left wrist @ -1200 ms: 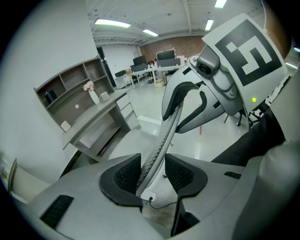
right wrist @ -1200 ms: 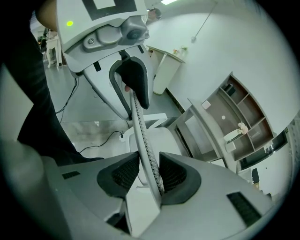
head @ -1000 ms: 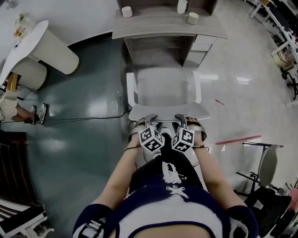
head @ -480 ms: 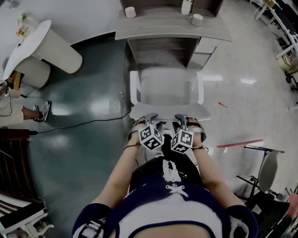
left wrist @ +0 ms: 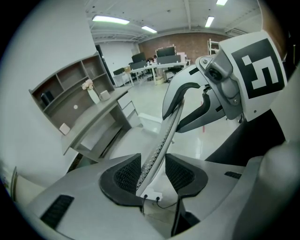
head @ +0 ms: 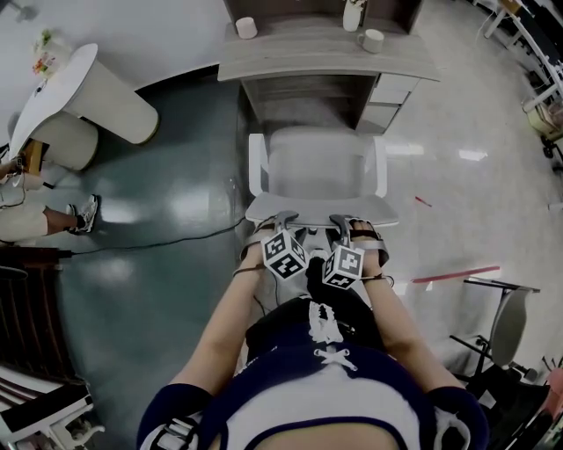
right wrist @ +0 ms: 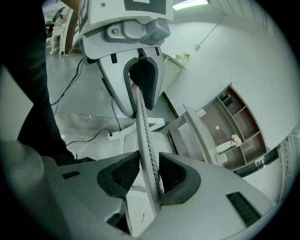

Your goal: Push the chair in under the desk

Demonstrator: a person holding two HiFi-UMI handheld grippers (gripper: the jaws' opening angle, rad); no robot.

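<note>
A white chair (head: 321, 167) faces the grey desk (head: 325, 60), its seat front at the desk's knee opening. Both grippers sit side by side on the top edge of the backrest (head: 317, 209). My left gripper (head: 283, 218) is shut on that edge left of centre, and my right gripper (head: 339, 220) is shut on it right of centre. In the left gripper view the thin perforated backrest edge (left wrist: 161, 140) runs between the pads of the left gripper (left wrist: 153, 174). The right gripper view shows the same edge (right wrist: 143, 126) pinched in the right gripper (right wrist: 149, 172).
On the desk stand two cups (head: 246, 28) (head: 372, 39) and a vase (head: 352, 13). A round white table (head: 53, 88) and a seated person's shoe (head: 86, 214) are at left. A cable (head: 158, 242) crosses the floor. Another chair (head: 506, 321) stands at right by red tape (head: 453, 274).
The chair has slid a little toward the desk with both grippers still on its backrest. The view has followed it forward.
</note>
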